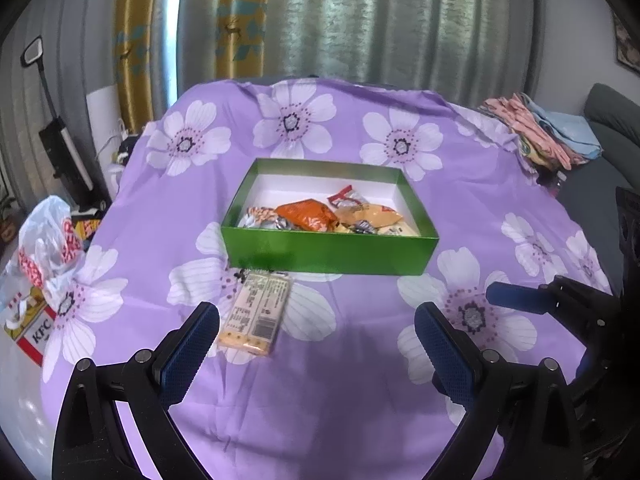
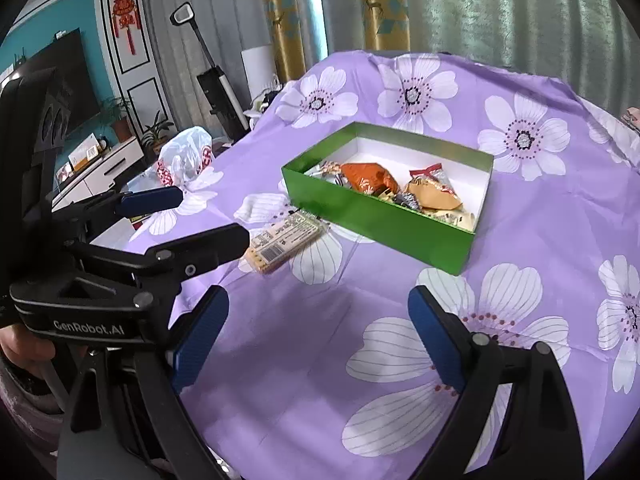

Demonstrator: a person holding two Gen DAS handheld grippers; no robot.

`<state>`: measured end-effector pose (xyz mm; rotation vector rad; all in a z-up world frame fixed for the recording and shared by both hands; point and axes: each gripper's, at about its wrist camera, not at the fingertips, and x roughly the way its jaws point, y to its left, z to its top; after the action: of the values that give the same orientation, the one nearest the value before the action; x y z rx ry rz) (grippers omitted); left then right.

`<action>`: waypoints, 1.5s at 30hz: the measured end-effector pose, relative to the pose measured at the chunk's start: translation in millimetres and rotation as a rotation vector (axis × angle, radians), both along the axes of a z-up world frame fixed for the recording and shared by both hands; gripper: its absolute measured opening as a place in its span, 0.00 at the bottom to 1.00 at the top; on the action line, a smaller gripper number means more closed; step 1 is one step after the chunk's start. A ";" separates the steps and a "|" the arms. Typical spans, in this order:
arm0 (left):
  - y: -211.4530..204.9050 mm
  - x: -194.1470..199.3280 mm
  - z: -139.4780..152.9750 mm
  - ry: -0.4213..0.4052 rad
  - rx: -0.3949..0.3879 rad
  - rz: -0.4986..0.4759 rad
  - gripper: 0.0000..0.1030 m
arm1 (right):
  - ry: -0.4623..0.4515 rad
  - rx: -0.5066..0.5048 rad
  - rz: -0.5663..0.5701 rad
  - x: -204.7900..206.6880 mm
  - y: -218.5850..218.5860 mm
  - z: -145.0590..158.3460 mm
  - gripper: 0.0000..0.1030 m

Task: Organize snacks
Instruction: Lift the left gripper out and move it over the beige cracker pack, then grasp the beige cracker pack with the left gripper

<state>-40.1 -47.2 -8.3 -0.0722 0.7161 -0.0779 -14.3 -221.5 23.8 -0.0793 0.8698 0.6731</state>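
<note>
A green box [image 1: 332, 254] [image 2: 384, 220] with a white inside stands on the purple flowered cloth [image 1: 340, 360] [image 2: 320, 340]. It holds several snacks, among them an orange packet [image 1: 306, 214] [image 2: 370, 176] and a tan packet [image 1: 372, 216] [image 2: 434, 196]. A flat beige cracker pack [image 1: 256, 314] [image 2: 286, 240] lies on the cloth just in front of the box's near left corner. My left gripper [image 1: 316, 322] [image 2: 200, 216] is open, its left finger close beside the pack. My right gripper [image 2: 318, 312] is open over bare cloth, with nothing between its fingers; one blue fingertip of it [image 1: 516, 296] shows in the left wrist view.
A white plastic bag [image 1: 52, 240] [image 2: 186, 152] and a KFC box [image 1: 34, 330] sit at the cloth's left edge. Folded clothes [image 1: 540, 132] lie at the far right by a grey sofa [image 1: 608, 120]. A vacuum [image 2: 218, 80] and curtains [image 1: 360, 20] stand behind.
</note>
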 end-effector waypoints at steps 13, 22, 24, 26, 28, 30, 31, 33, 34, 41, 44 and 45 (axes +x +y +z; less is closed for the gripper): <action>31.0 22.2 -32.9 0.066 -0.054 0.030 0.95 | 0.069 -0.029 0.040 17.1 31.9 -30.2 0.89; 92.5 41.2 -57.6 0.071 -0.158 0.058 0.95 | 0.128 -0.021 0.090 27.8 57.6 -57.7 0.89; 107.7 43.9 -64.1 0.077 -0.187 0.073 0.95 | 0.140 -0.015 0.098 30.8 63.4 -63.5 0.89; 119.6 47.9 -70.6 0.086 -0.226 0.070 0.95 | 0.153 -0.006 0.112 34.2 71.0 -70.7 0.89; 125.3 53.0 -76.6 0.105 -0.256 0.077 0.95 | 0.159 -0.007 0.120 37.5 77.7 -76.8 0.89; 125.0 58.4 -81.9 0.119 -0.267 0.054 0.95 | 0.167 -0.011 0.128 42.6 85.1 -83.6 0.89; 122.0 61.2 -84.9 0.128 -0.264 0.042 0.95 | 0.174 -0.009 0.133 45.6 89.9 -87.8 0.88; 116.2 66.3 -88.9 0.139 -0.262 0.013 0.95 | 0.183 -0.006 0.141 50.2 95.7 -92.8 0.87; 111.8 69.4 -91.6 0.146 -0.263 -0.001 0.95 | 0.187 -0.008 0.146 52.7 100.0 -95.8 0.86; 101.2 87.3 -104.1 0.192 -0.276 -0.054 0.78 | 0.198 -0.015 0.185 65.7 123.3 -109.0 0.79; 99.2 92.5 -108.9 0.217 -0.281 -0.065 0.63 | 0.201 -0.013 0.199 71.9 130.9 -112.5 0.76; 99.1 93.8 -110.6 0.226 -0.287 -0.067 0.55 | 0.200 -0.015 0.203 73.8 132.8 -113.1 0.73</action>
<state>53.7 52.0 -118.9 -0.3353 0.9295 -0.2398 59.4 -88.7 -89.3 -0.1160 1.0685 0.8748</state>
